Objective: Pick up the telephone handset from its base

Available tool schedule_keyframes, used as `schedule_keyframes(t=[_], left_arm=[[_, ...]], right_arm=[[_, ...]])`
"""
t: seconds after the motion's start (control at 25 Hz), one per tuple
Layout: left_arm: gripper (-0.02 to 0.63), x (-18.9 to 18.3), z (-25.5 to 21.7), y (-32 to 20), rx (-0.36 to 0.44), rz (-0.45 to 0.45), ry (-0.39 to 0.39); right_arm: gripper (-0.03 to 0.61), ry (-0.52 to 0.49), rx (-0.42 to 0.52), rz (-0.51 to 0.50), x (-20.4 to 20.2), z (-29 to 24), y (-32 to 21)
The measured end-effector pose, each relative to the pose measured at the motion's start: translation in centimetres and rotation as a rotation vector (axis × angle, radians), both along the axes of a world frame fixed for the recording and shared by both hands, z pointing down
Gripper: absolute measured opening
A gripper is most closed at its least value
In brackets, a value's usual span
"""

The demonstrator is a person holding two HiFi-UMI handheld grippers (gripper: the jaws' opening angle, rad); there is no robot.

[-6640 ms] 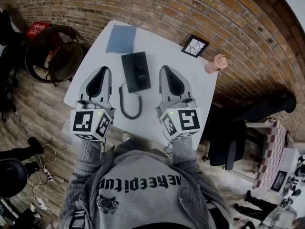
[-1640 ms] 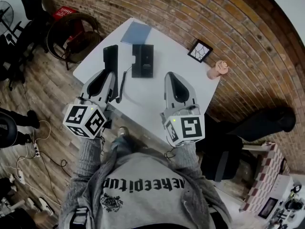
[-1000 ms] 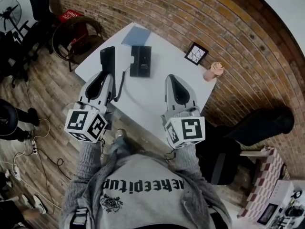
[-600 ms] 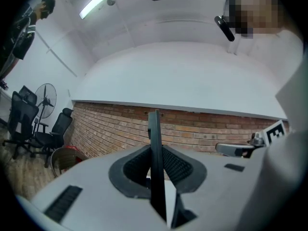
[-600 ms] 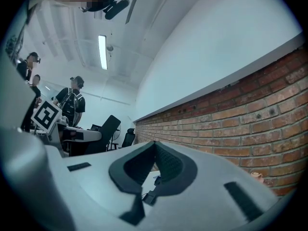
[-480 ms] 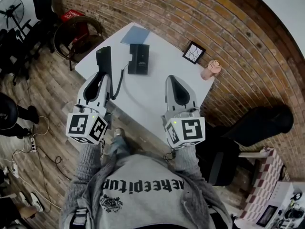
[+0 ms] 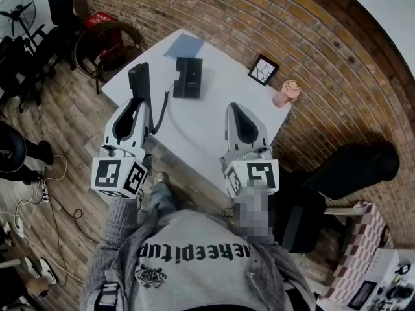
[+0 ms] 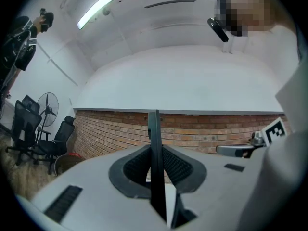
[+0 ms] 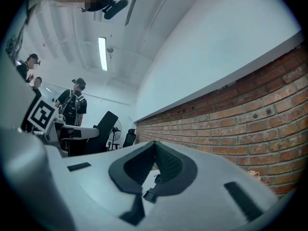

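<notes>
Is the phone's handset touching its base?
Apart. The head view shows the handset held in the left gripper, with bare white table between it and the base; only the cord joins them.

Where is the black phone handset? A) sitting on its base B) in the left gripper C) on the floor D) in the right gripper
B: the left gripper is shut on the handset, which is held off to one side of the base.

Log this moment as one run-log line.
left tool: shut on handset, off base | right tool: shut, empty, above table
</notes>
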State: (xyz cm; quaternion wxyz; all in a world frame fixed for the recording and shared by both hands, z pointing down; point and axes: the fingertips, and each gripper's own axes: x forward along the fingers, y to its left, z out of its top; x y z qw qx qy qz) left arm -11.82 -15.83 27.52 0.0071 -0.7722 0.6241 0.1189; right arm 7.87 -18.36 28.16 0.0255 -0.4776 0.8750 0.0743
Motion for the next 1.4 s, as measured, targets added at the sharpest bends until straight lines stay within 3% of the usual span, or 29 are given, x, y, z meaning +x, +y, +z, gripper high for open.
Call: schedule_keyframes(t=[0.36, 1.4], left_arm=[[0.071, 0.05, -0.16, 0.84, 0.038, -0.012, -0.005], [0.071, 0.63, -0.42, 0.92, 0.008, -0.01, 0.001]], right_arm=[[0.005, 0.006, -0.014, -0.002, 0.29, 0.51, 0.65], [0.003, 0.003, -0.019, -0.005, 0.31, 0.94, 0.72]])
